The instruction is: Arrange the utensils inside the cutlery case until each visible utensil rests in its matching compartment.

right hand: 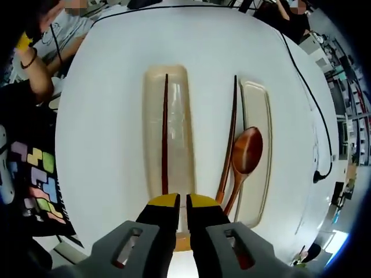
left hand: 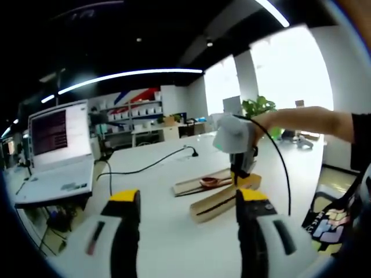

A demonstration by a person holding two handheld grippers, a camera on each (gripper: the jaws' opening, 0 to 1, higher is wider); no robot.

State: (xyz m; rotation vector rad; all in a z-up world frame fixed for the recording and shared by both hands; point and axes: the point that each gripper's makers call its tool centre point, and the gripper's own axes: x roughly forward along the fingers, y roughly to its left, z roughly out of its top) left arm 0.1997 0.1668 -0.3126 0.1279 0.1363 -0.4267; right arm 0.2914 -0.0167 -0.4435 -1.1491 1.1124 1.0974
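While our right gripper (right hand: 182,202) hung at the bottom centre of its view with jaws almost closed on nothing, one chopstick (right hand: 165,133) lay inside the case (right hand: 182,98) at centre left. The second chopstick (right hand: 228,145) and the spoon (right hand: 246,153) rested on the lid (right hand: 262,116) at centre right. Our left gripper (left hand: 188,200) stood open above the white table (left hand: 156,179), with a laptop (left hand: 58,150) at the left.
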